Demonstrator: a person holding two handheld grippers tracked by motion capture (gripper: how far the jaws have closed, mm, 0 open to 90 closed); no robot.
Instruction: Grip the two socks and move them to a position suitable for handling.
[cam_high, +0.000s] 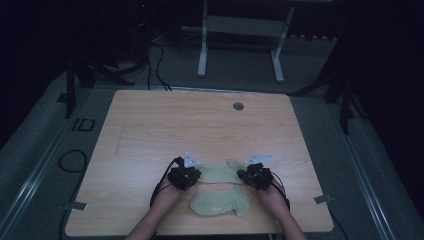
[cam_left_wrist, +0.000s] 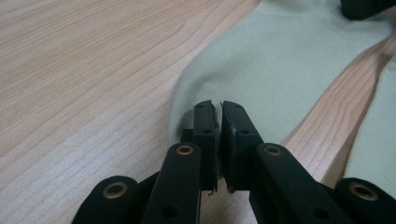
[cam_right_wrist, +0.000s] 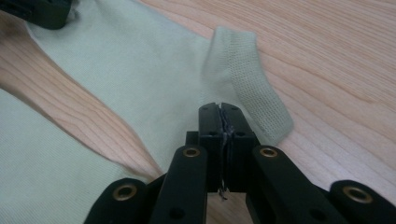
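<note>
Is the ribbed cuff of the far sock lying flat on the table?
No: in the right gripper view the ribbed cuff curls up beside the shut right tongs.

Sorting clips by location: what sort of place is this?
Probably a lab or recording studio: a bare wooden table on grey carpet, dark curtains around, cables on the floor, and a white equipment stand behind.

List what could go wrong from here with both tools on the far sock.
1. The left tool looks shut on just the edge of the far sock; a pull could let the thin cloth slip out.
2. The right tool pinches beside the ribbed cuff, which is folded over; lifting now might keep that fold or bunch it.
3. The near sock lies close, just across a strip of bare table; dragging the far one toward the person may catch and shift it.
</note>
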